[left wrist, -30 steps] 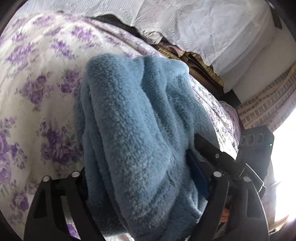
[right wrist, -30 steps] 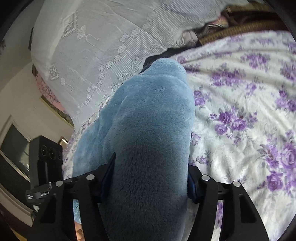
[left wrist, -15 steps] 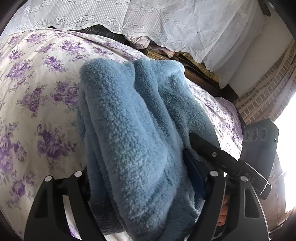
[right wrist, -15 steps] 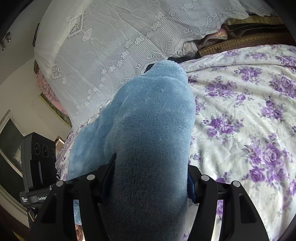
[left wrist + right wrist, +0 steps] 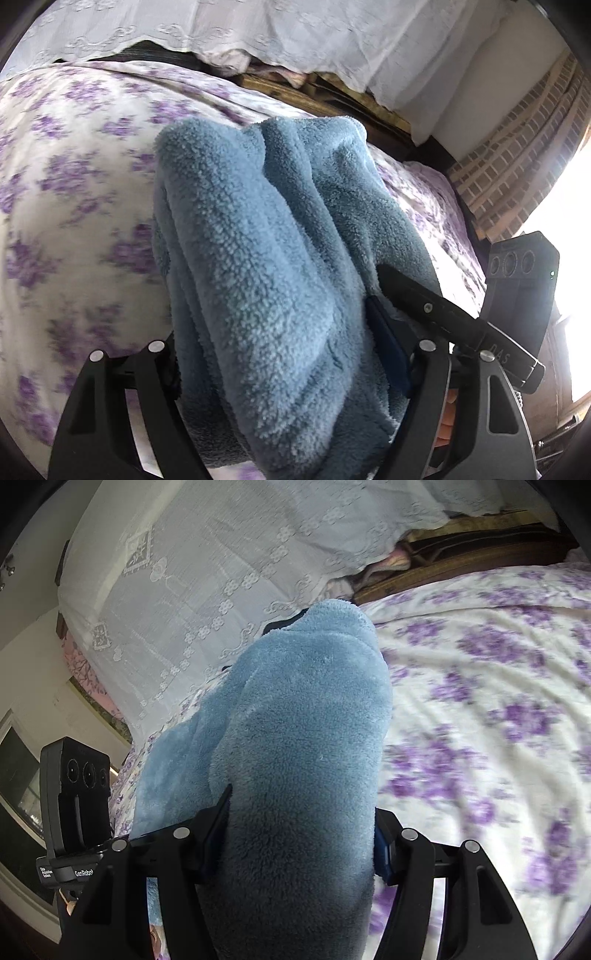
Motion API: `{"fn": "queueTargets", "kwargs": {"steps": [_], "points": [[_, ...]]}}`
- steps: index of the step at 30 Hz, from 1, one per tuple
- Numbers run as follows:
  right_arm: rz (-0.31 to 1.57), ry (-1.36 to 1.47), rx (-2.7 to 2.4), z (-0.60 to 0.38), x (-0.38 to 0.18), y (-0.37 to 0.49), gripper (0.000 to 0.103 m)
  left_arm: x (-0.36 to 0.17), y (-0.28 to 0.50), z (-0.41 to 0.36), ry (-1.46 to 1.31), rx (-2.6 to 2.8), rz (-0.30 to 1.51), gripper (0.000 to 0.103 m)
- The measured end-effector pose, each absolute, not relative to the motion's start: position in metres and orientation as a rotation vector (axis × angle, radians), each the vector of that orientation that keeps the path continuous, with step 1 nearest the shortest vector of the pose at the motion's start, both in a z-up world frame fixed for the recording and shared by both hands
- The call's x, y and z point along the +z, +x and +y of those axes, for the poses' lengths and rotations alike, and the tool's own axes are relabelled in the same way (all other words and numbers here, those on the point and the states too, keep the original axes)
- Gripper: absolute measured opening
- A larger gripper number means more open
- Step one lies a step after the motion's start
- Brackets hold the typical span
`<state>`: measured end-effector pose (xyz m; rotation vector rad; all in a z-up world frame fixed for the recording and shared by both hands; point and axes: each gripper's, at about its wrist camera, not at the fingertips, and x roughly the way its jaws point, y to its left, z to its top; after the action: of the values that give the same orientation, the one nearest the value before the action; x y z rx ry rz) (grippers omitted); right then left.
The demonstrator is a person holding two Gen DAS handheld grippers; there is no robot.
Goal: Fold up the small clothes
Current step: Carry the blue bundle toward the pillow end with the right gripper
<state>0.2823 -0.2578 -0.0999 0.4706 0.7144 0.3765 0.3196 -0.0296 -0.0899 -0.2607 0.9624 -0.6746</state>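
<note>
Below me spreads a white bedspread printed with purple flowers point(image 5: 74, 192) (its print blurred near the edges). Beyond it hangs a white lace curtain point(image 5: 207, 576), above dark wooden slats point(image 5: 321, 96). To my right stands a brown brick wall point(image 5: 517, 162).

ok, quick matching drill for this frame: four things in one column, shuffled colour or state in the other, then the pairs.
Things:
1. left gripper
2. bedspread
3. lace cloth
4. wall by the window

States:
A. white, with an embroidered pattern
B. brick
C. shut on the blue fleece garment
D. white with purple flowers

Pairs: 1-C, 2-D, 3-A, 4-B. The right gripper is clamped on the same garment.
</note>
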Motion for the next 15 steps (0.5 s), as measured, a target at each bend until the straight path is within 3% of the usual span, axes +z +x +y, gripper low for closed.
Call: {"fn": "queueTargets", "kwargs": {"steps": [15], "points": [[0.607, 0.536, 0.183, -0.423, -0.077, 0.223, 0.064, -0.060, 0.305, -0.216, -0.160, -0.862, 0.994, 0.076]]}}
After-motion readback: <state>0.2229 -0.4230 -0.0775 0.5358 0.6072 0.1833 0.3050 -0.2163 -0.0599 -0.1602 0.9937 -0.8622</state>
